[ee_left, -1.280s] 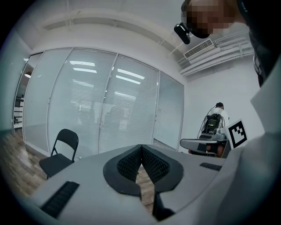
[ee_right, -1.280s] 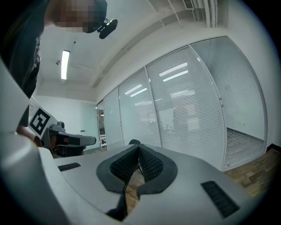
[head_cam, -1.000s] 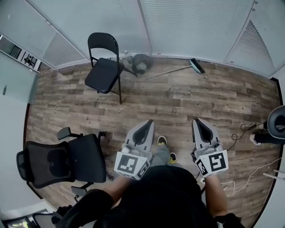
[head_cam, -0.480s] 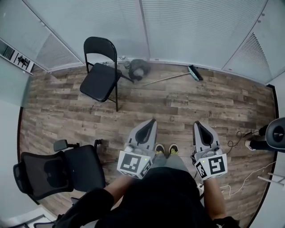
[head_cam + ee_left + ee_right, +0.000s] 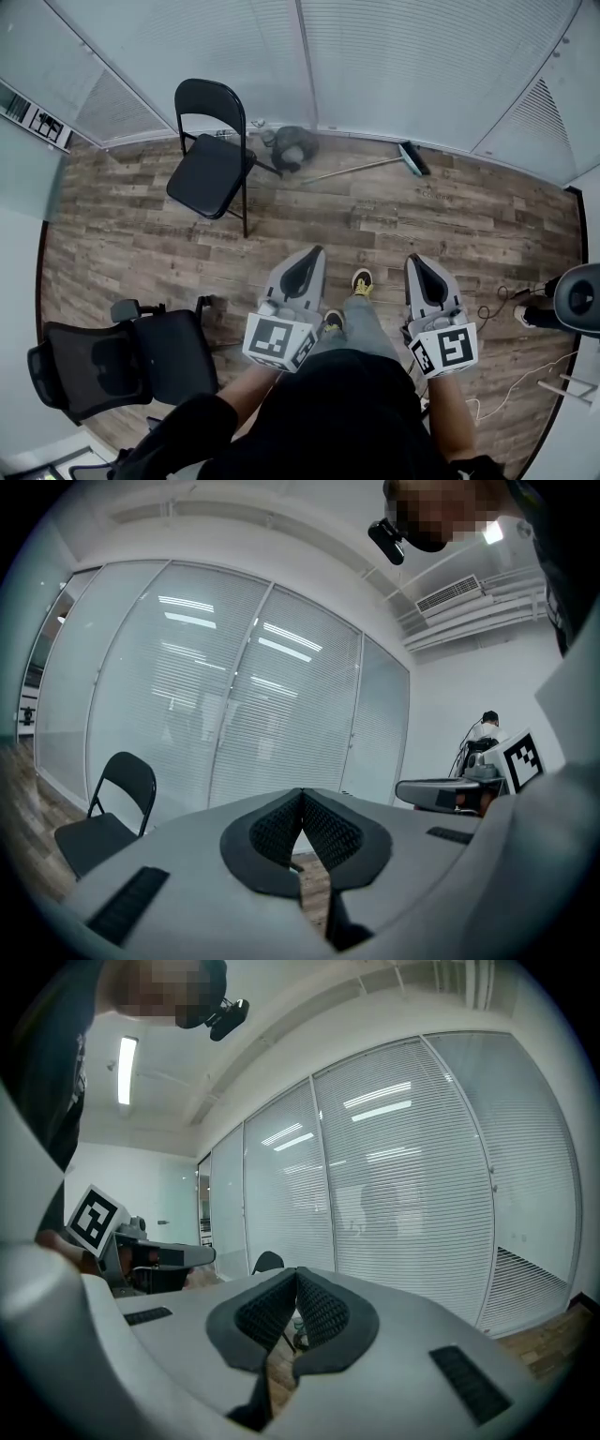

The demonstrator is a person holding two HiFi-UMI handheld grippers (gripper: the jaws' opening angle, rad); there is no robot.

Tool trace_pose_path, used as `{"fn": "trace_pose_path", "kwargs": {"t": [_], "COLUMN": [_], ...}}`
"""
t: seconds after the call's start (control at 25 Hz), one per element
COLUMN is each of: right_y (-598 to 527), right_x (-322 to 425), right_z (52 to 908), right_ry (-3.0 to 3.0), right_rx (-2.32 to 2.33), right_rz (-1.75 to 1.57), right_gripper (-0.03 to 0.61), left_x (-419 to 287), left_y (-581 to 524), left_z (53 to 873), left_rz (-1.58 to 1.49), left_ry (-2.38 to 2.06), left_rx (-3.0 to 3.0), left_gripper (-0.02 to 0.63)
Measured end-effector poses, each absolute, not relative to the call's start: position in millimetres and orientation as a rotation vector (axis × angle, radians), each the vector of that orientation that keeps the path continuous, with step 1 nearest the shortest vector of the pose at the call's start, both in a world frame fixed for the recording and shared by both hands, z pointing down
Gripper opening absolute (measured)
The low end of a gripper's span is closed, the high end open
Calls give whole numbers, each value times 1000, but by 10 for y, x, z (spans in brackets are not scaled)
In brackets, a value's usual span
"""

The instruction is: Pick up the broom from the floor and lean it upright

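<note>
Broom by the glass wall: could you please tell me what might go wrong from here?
The broom has its handle end beside a dark bundle and the folding chair; lifting may snag them. The left gripper and right gripper are shut, so they might knock the thin handle unless opened first.

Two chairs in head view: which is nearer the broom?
The black folding chair at the top, just left of the broom. The office chair with armrests stands far off, lower left.
</note>
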State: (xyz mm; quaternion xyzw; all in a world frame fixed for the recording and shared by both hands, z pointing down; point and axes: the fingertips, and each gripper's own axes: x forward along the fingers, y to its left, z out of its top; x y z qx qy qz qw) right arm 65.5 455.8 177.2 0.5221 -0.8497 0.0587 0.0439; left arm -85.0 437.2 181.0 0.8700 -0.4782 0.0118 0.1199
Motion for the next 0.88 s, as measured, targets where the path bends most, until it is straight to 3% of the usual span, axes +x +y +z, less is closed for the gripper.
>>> {"fn": "trace_pose_path", "kwargs": {"t": [0.48, 0.88], "right_y": [3166, 2437], "right_x": [1418, 1768], "right_z": [1792, 1697], "right_ry": [-2635, -2666], "right_rx": [1605, 1586], "right_rz": [174, 172], "right_gripper": [17, 17], "left_x": [-31, 219], "left_y": [3040, 2285], "left_z": [1671, 1672], "left_rz": [100, 92], "left_ry": [-1378, -1400], "left_rx": [2603, 2599], "left_gripper": [20, 20]}}
